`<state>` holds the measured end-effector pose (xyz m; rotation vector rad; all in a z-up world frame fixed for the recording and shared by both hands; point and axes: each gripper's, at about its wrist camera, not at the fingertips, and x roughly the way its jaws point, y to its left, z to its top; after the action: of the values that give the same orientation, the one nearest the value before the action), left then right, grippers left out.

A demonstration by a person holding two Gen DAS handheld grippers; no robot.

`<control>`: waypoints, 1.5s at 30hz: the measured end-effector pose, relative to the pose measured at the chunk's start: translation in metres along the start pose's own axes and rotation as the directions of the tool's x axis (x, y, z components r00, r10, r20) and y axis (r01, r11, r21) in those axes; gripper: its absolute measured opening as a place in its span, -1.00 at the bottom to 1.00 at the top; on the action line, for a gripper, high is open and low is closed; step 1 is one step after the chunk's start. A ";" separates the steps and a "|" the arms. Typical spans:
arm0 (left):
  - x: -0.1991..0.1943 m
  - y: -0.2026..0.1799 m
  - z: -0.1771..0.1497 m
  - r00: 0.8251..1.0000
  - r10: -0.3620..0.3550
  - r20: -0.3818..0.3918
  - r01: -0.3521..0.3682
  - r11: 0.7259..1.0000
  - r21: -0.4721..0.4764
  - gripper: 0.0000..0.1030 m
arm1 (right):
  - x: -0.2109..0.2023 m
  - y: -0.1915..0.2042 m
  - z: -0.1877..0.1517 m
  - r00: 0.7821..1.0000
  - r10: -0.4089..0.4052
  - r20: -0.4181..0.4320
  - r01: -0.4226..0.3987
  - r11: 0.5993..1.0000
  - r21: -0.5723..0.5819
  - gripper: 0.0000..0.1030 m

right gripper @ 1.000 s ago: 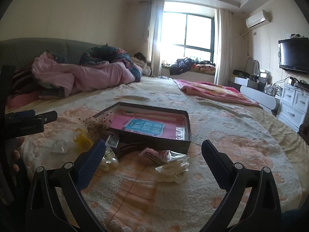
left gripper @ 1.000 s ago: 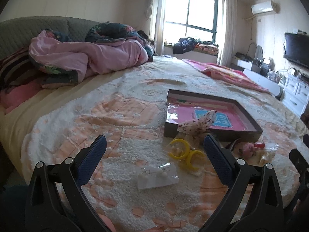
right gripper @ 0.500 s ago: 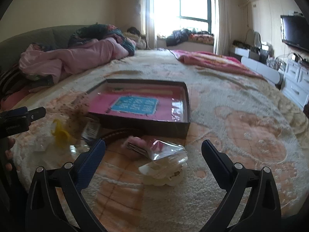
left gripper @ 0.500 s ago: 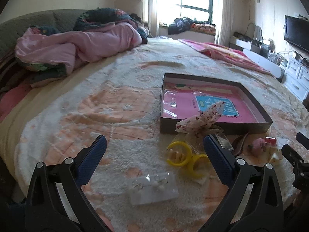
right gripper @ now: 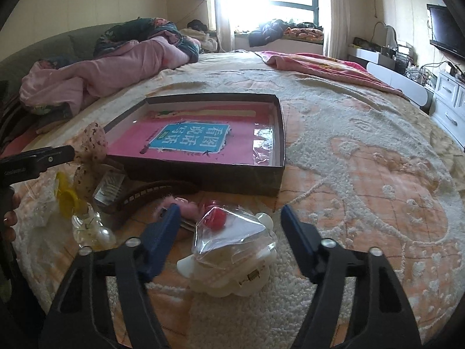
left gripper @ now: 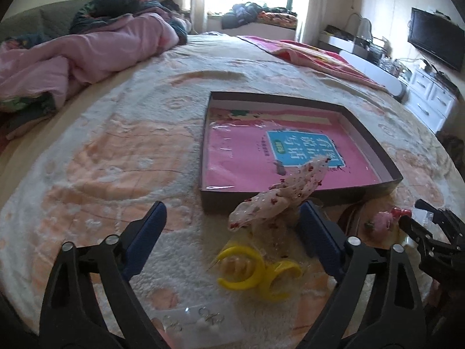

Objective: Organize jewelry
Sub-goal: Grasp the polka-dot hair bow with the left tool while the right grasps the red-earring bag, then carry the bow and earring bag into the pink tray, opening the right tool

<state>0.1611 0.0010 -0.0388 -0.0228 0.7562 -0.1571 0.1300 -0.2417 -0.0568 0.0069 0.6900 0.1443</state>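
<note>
Two grippers hang low over the bed [left gripper: 122,151], each about to pick up its first thing. The right gripper [right gripper: 228,229] has just been closing its fingers around a clear crinkly bag [right gripper: 232,235] of white clips – not squeezing it yet. The left gripper [left gripper: 232,234] has narrowed a little too, fingers wide around a spotty cloth bow [left gripper: 279,197] and yellow plastic rings [left gripper: 247,270]. Next – pinch softly, lift, and drop them in the flat brown box [right gripper: 203,171] just behind.
</note>
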 end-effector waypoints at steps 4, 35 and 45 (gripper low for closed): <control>0.004 -0.006 0.000 0.999 -0.034 -0.005 0.034 0.999 0.019 0.30 | -0.001 -0.002 0.001 1.000 0.013 0.019 -0.013 1.000 -0.002 -0.25; -0.010 -0.042 0.061 0.977 -0.157 0.144 0.154 0.988 0.034 -1.00 | -0.040 -0.025 0.038 0.983 0.021 0.184 -0.028 0.999 0.040 -0.32; 0.021 -0.024 0.060 0.990 -0.089 0.108 0.090 0.996 -0.004 -1.00 | -0.010 -0.021 0.076 0.980 0.031 0.197 -0.036 0.999 0.022 -0.32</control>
<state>0.2139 -0.0276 -0.0080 -0.0735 0.6481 -0.2365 0.1736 -0.2602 0.0074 0.0571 0.4944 0.1650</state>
